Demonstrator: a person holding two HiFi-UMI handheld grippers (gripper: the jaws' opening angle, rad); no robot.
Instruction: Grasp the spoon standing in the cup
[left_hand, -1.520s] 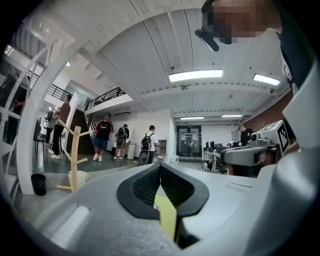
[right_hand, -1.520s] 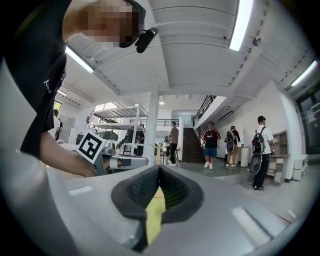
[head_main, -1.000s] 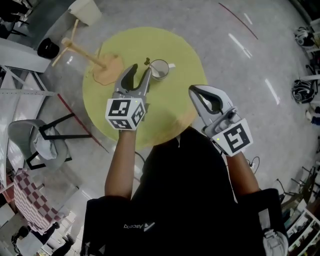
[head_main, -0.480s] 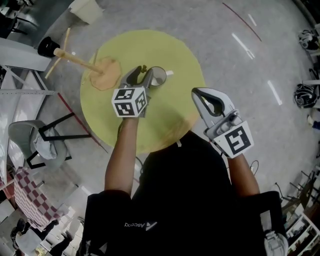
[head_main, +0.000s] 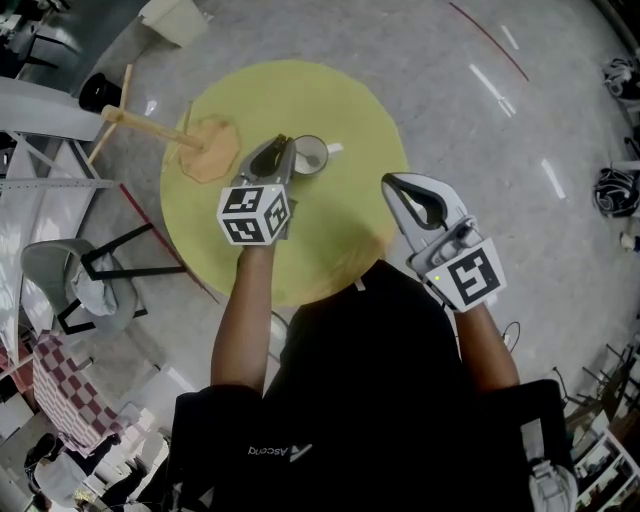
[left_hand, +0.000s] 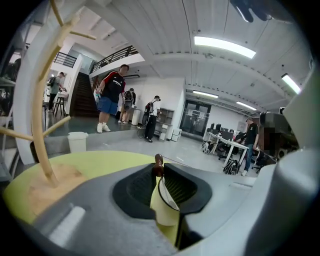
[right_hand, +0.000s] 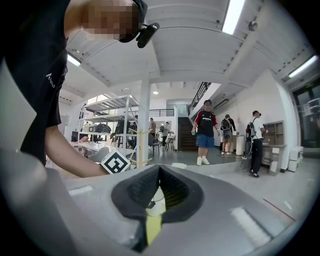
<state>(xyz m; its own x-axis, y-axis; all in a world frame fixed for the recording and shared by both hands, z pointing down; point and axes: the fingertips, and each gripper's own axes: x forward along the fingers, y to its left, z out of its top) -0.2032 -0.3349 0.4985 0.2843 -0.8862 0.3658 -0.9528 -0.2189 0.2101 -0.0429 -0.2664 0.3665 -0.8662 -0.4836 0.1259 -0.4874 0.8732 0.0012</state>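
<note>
Closing the left gripper (head_main: 283, 146) on the spoon (left_hand: 158, 161) that stands in the cup (head_main: 311, 156).
Its jaws are coming together, with the brown spoon handle between their tips, and the pads already press on it. The white cup stands upright near the middle of the round yellow table (head_main: 330, 95), in the upper centre of the head view. The right gripper (head_main: 391, 183) hangs at the table's right edge, its jaws together and empty.

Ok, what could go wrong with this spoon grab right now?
The left gripper is closing with only the spoon's top end between its jaw tips, so it could slip out. The cup sits right beside the jaws; a tilted pull could tip it.
</note>
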